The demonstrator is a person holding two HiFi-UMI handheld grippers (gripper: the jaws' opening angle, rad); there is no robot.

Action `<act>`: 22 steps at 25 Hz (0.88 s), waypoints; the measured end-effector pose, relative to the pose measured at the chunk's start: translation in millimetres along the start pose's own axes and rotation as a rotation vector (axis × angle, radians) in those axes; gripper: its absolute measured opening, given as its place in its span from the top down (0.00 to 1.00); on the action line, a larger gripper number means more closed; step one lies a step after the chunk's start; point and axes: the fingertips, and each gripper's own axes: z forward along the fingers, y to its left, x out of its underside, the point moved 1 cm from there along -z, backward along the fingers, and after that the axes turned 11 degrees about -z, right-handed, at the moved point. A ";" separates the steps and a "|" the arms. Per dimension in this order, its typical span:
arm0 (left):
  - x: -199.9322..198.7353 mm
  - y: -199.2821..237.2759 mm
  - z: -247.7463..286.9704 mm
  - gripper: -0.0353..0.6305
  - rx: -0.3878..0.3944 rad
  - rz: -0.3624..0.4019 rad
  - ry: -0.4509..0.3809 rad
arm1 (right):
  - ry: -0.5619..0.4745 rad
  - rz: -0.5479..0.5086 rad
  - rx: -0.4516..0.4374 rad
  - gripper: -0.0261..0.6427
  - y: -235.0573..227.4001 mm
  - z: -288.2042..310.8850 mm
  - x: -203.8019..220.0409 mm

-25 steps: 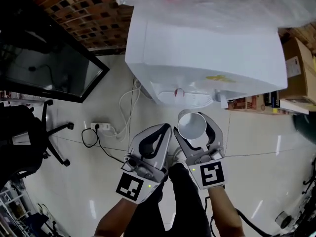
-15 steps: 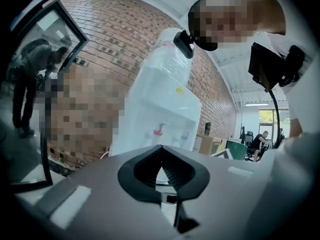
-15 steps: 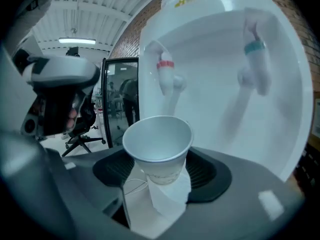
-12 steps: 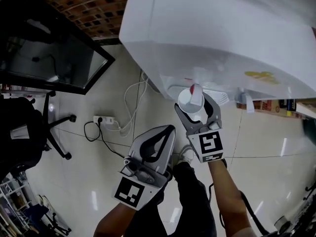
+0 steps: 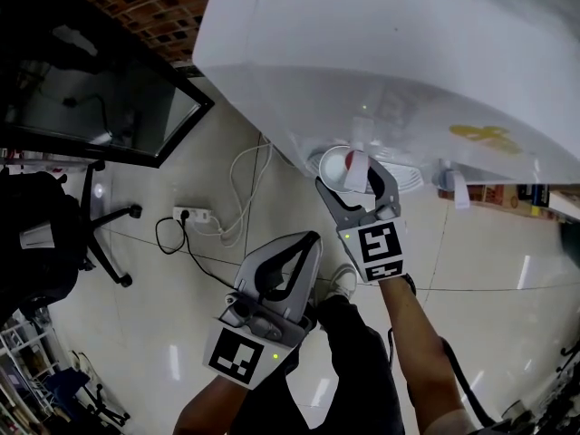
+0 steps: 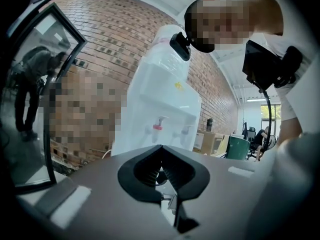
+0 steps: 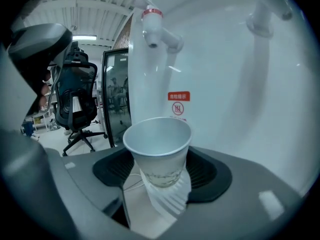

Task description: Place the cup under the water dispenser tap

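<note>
The white water dispenser (image 5: 408, 53) fills the top of the head view with its recessed front towards us, and our step is to seat the cup squarely in that recess. Our left gripper (image 5: 288, 265) hangs low and well apart from the machine. Its jaws are pressed together on nothing, so we judge it best left there, out of the way. Our right gripper (image 5: 359, 181) reaches in under the overhang with its jaws spread wide and clamped on the sides of the white paper cup (image 7: 159, 149). The cup stands upright, mouth to the top. From above it sits near the ribbed drip tray (image 5: 403, 179), with the rim close under the red-capped tap (image 7: 152, 26). The right gripper view puts that tap above the rim and a little to the left. A second, pale tap (image 7: 260, 16) stands further right, and the task does not say which one we want; the red one is nearer. To do this well, we think we should ease the cup in and slightly left until the spout hangs over the middle of the mouth, with the cup level throughout. A paper wall will likely buckle under a hard squeeze, so we grip lightly. We lower the base onto the tray before we let go, and we draw straight back so a jaw does not tip it.
</note>
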 end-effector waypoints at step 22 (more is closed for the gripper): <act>-13.7 -10.4 -10.7 0.97 0.003 -0.019 0.020 | 0.030 0.069 0.006 0.39 2.1 -21.0 -6.9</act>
